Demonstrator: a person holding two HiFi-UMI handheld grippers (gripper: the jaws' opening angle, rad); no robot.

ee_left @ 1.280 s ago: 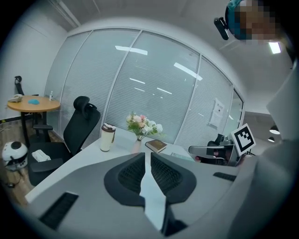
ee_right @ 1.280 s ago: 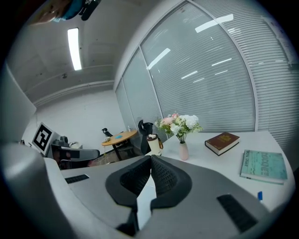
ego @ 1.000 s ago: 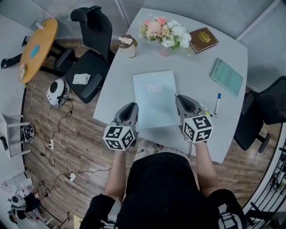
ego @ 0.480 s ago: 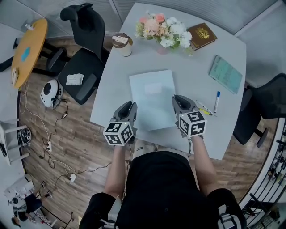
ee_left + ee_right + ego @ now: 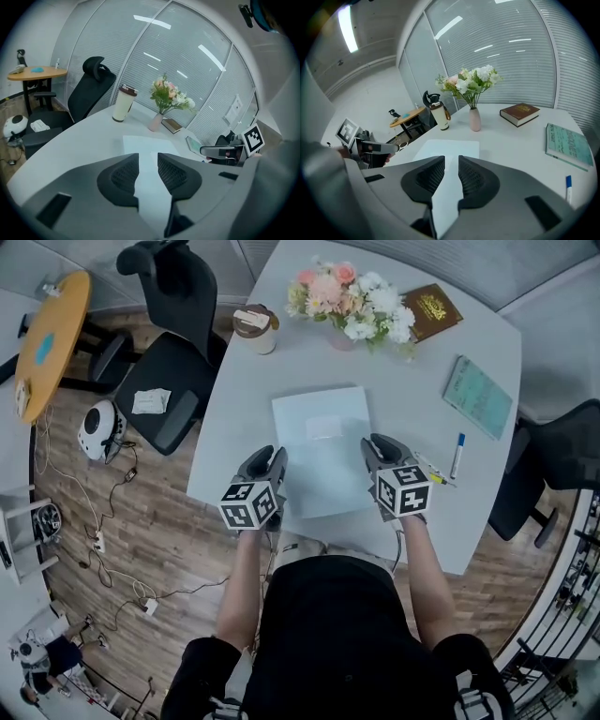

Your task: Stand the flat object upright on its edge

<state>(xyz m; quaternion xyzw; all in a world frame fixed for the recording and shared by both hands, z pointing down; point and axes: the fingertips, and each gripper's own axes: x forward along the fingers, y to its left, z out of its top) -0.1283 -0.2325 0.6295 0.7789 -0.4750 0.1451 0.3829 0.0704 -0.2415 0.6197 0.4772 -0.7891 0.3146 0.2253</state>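
Observation:
The flat object [image 5: 322,448] is a pale blue folder lying flat in the middle of the grey table [image 5: 239,423]. My left gripper [image 5: 269,459] rests at its near left edge and my right gripper [image 5: 374,445] at its near right edge. Both pairs of jaws are opening, with a narrow gap and nothing clamped. In the left gripper view the folder [image 5: 146,142] lies ahead past the left gripper [image 5: 148,165]. The right gripper view shows the folder [image 5: 449,149] beyond the right gripper [image 5: 451,174], and only its pale surface shows through the gap.
At the table's far side stand a lidded cup [image 5: 251,330] and a vase of flowers [image 5: 352,311], with a brown book [image 5: 435,310] beside them. A green booklet [image 5: 478,397] and a pen [image 5: 457,456] lie at the right. Black chairs [image 5: 164,381] flank the table.
Both grippers' jaws have parted slightly. They stay at the folder's near sides, and the folder still lies flat. The head view has shifted a little.

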